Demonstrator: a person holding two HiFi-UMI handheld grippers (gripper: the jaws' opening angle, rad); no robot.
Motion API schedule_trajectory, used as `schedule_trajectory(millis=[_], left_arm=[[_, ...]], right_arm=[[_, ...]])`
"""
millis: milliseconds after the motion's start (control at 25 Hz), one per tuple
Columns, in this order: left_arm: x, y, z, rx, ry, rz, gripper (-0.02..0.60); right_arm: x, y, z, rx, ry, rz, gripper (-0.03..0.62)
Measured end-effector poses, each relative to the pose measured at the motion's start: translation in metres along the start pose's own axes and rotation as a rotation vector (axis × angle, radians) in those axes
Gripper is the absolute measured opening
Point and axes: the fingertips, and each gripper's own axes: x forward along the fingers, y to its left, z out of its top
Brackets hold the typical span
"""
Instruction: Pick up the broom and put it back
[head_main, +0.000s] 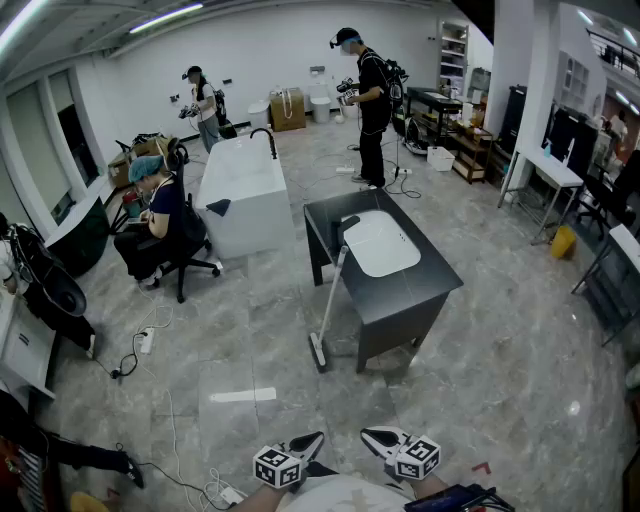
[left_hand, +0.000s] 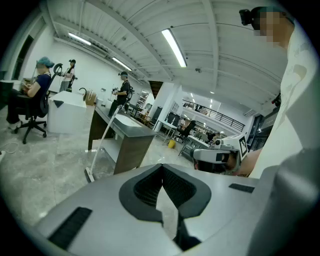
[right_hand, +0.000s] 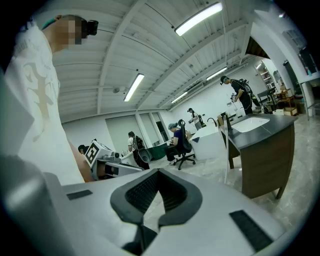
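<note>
A white broom (head_main: 331, 300) leans against the left side of a dark sink cabinet (head_main: 400, 290), its head on the floor. It is well ahead of both grippers. My left gripper (head_main: 316, 438) and right gripper (head_main: 368, 433) are held close to my body at the bottom of the head view, both shut and empty. In the left gripper view the broom (left_hand: 102, 141) stands far off to the left of the shut left gripper (left_hand: 162, 167). In the right gripper view the broom's thin handle (right_hand: 226, 157) shows beside the cabinet (right_hand: 265, 150), beyond the shut right gripper (right_hand: 159, 172).
A white bathtub (head_main: 243, 190) stands behind the cabinet. A person sits on an office chair (head_main: 180, 250) at the left; two others stand at the back. Cables (head_main: 165, 400) trail over the floor at the left. Tables and shelves line the right wall.
</note>
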Motion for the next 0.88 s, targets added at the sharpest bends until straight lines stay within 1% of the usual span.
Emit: schedule_trajectory(millis=[160, 360, 560, 720, 880], left_arm=[[0.004, -0.003, 0.003, 0.002, -0.004, 0.004, 0.012], [0.007, -0.012, 0.0, -0.006, -0.002, -0.009, 0.012], [0.007, -0.016, -0.007, -0.014, 0.011, -0.009, 0.012], [0.008, -0.013, -0.014, -0.039, 0.029, 0.002, 0.012], [0.018, -0.002, -0.012, -0.051, 0.03, -0.005, 0.012]], right_arm=[[-0.006, -0.006, 0.008, 0.038, -0.036, -0.012, 0.017], [-0.02, -0.001, 0.002, 0.032, -0.019, -0.044, 0.017], [-0.026, -0.001, -0.009, 0.059, 0.001, -0.055, 0.017], [-0.025, -0.007, -0.018, 0.072, 0.041, -0.058, 0.017], [-0.015, -0.021, -0.017, 0.074, 0.049, -0.058, 0.017]])
